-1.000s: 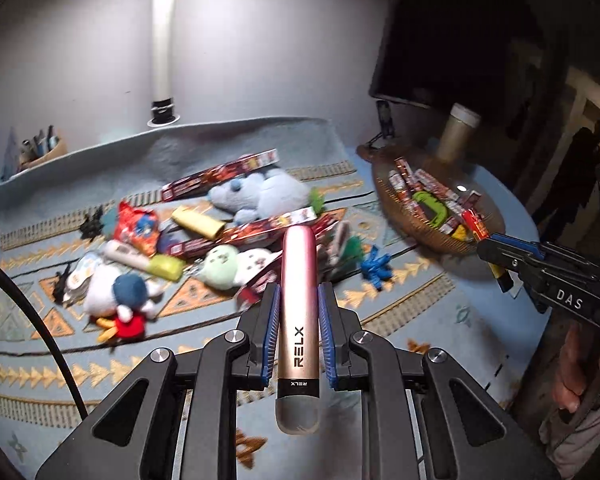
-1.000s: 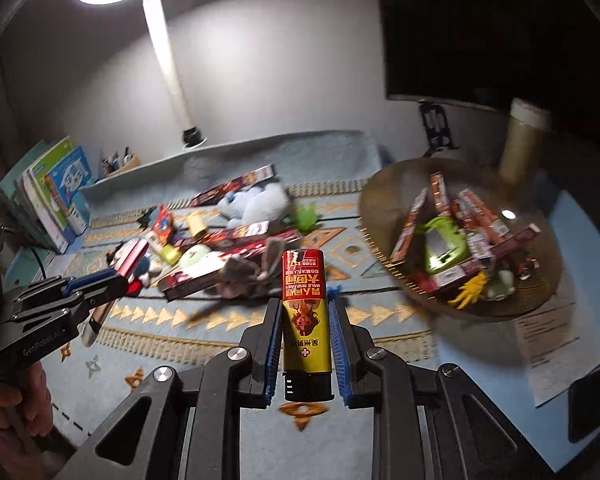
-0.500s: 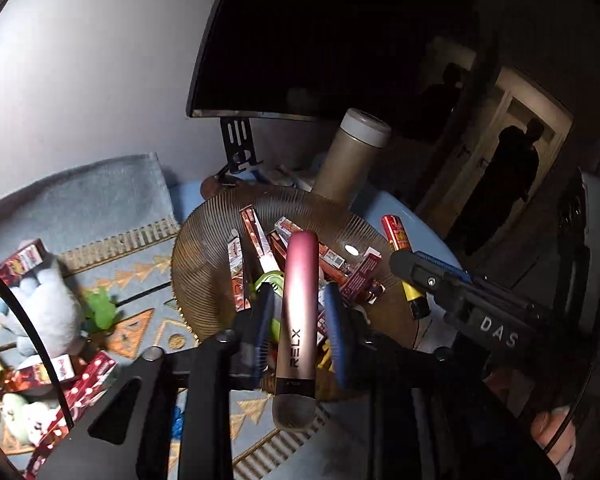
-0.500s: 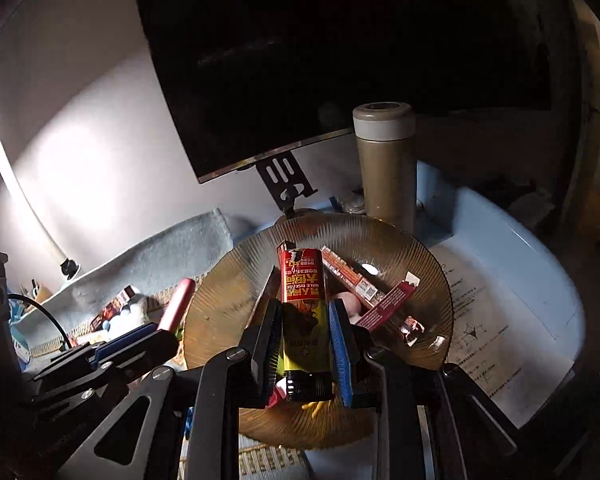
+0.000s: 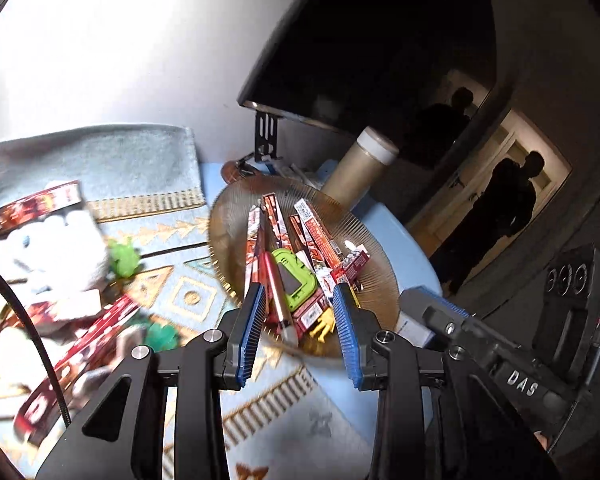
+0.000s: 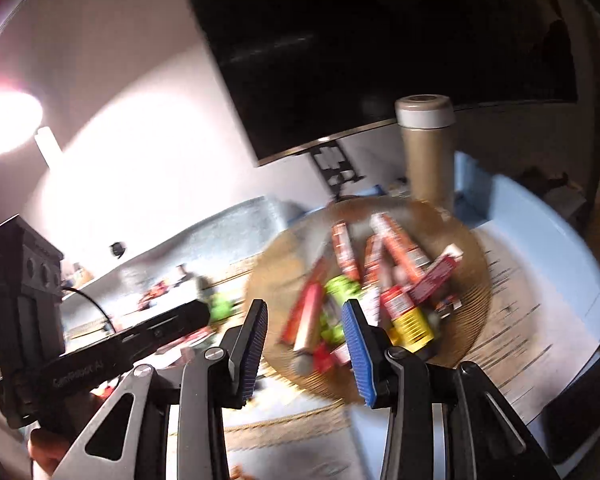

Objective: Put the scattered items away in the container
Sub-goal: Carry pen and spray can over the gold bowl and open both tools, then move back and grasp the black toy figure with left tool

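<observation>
A ribbed brown bowl (image 5: 228, 216) (image 6: 472, 240) holds several red packets, a green toy and a yellow figure. The pink vape stick (image 5: 278, 292) (image 6: 306, 312) lies in the bowl near its front rim. The red and yellow can (image 6: 406, 316) lies in the bowl to the right. My left gripper (image 5: 300, 332) is open and empty just over the bowl's near rim. My right gripper (image 6: 306, 348) is open and empty over the bowl's near left rim. Each gripper shows in the other's view, the right one (image 5: 432, 308) and the left one (image 6: 192, 312).
Plush toys, red packets (image 5: 32, 204) and a green toy (image 5: 126, 256) lie scattered on the patterned mat (image 5: 172, 208) to the left. A tall tan flask (image 5: 360, 172) (image 6: 426, 152) stands behind the bowl under a dark monitor (image 6: 380, 40). Paper (image 6: 532, 312) lies right of the bowl.
Both grippers have opened over the bowl. The vape stick has left the left gripper and the can has left the right gripper; both now lie in the bowl.
</observation>
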Tool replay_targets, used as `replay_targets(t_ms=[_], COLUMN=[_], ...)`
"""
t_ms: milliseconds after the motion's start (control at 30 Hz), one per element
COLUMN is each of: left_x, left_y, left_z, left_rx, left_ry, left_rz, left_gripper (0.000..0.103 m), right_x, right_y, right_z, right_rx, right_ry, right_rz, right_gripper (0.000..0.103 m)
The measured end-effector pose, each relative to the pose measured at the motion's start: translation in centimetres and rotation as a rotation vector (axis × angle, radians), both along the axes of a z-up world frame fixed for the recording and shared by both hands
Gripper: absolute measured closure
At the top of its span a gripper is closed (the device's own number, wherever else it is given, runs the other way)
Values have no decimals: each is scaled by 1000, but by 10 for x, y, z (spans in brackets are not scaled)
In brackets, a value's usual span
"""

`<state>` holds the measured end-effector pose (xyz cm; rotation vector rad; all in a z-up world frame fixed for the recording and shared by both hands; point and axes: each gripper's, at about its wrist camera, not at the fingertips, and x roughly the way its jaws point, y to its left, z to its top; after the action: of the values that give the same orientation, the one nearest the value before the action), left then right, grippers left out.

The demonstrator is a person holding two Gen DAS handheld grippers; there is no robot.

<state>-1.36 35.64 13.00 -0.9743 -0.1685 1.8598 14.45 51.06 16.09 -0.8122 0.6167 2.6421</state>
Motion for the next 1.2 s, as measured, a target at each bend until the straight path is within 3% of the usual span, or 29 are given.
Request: replay_targets(t_ms=[100,200,267,367,500,600,733,800,933,1200], left_x=[14,22,24,20,7,-3,-20,-33,-68,-127], left_y=[-60,-125,-165,-219,-283,-322,-344,-343,-331,-330], left_z=[-2,-14,-29,-54,-81,-94,-101,-98,-100,-112], left_rx=[29,15,-39,-160,-231,-239,-201,-212,-318,-323], left_ry=[12,27,37,10,-43,-103,-161,-148,-82,-41], left_rz=[71,198,297,431,611,691,704,695,661,668], left_gripper=[67,64,63,63,63,63,63,63,62,62], right_x=[7,-5,-18,-29,-46,-63,-76,-77,-76,-75], right_y=[-50,-104,-133,-162,-185,-186,-186,-188,-186,-189], right_z=[-15,-53,-79,-99,-110,-121,-142,-140,-144,-143], right_rx=[-26,-1,18,53,110,116,40,53,10,24], right_ry=[15,-91,-192,-263,-286,-248,-231,-215,-208,-209], right_rz=[103,209,255,283,302,303,340,357,373,375], right_gripper=[59,58,58,58,58,58,58,58,58,58])
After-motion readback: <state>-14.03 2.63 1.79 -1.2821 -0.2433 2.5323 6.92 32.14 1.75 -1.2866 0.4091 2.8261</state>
